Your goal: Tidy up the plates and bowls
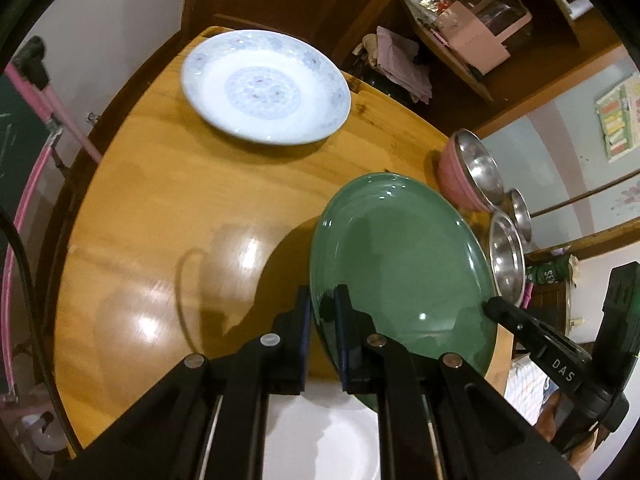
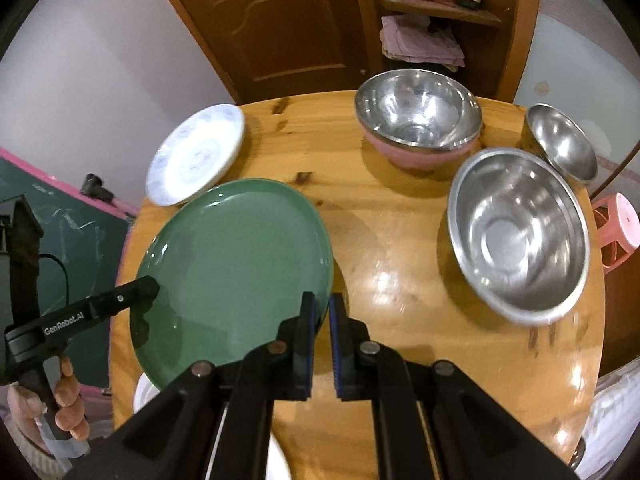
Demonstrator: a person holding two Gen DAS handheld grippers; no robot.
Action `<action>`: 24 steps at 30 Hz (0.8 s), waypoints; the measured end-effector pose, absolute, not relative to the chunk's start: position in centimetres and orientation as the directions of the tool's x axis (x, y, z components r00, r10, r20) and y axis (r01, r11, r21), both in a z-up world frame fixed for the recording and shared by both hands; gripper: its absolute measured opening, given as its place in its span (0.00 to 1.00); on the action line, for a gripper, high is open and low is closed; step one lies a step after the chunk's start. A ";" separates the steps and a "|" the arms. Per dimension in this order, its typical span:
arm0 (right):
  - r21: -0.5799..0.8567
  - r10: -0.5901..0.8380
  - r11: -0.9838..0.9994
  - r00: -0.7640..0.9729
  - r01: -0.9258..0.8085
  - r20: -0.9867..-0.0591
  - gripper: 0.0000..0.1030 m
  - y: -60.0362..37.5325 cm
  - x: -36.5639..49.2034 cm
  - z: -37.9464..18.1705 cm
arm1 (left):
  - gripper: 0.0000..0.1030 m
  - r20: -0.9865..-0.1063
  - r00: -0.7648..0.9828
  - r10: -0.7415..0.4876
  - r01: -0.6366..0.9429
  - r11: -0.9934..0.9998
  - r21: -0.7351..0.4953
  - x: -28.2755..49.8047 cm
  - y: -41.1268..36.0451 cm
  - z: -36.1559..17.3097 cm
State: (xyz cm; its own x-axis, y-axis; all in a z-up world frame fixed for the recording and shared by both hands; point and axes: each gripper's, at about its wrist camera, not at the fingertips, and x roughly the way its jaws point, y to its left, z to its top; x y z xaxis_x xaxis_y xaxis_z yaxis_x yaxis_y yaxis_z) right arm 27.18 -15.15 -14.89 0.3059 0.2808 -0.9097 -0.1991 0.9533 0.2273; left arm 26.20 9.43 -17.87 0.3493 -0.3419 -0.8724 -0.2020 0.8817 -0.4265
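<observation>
While both grippers clamp opposite edges of the green plate [image 1: 400, 264], the plate hangs tilted above the table [image 1: 160, 208], clear of its surface.

Left gripper [image 1: 322, 312]: jaws narrow, closed on the plate's left rim, one pad above and one below the edge. Ahead of these jaws and well apart lies the patterned white plate [image 1: 266, 86], flat on the table. Below and behind the jaws, part of a plain white plate [image 1: 316, 432] shows.

Right gripper [image 2: 322, 320]: jaws narrow, closed on the plate's right rim. Ahead and to the right of these jaws stand the pink bowl with steel bowl nested inside [image 2: 418, 118], the large steel bowl [image 2: 518, 236] and the small steel bowl [image 2: 560, 142], all upright.

Handling, as judged: the green plate is glazed ceramic, so rigid, fairly heavy, slippery and breakable. Hold it at the rim only, at two opposite points, with even pressure. Keep the tilt small, since a glossy edge can slide out of narrow pads. Lower it gently onto another plate; a hard contact could chip either glaze.
</observation>
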 end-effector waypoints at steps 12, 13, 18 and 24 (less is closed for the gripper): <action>0.284 0.348 0.930 0.312 -0.235 -0.884 0.06 -14.7 14.3 -15.2 | 0.08 -0.889 0.344 -0.303 -0.171 0.910 -0.377 13.4 10.7 -16.6; 0.282 0.348 0.929 0.309 -0.239 -0.885 0.06 -14.7 13.6 -15.5 | 0.08 -0.890 0.345 -0.299 -0.169 0.912 -0.373 12.3 10.8 -16.8; 0.267 0.335 0.930 0.288 -0.251 -0.897 0.06 -13.8 9.9 -17.8 | 0.08 -0.896 0.340 -0.284 -0.179 0.916 -0.359 8.6 11.5 -18.7; 0.239 0.309 0.935 0.270 -0.263 -0.912 0.06 -12.5 8.8 -20.4 | 0.08 -0.900 0.333 -0.281 -0.212 0.908 -0.362 6.8 12.5 -21.0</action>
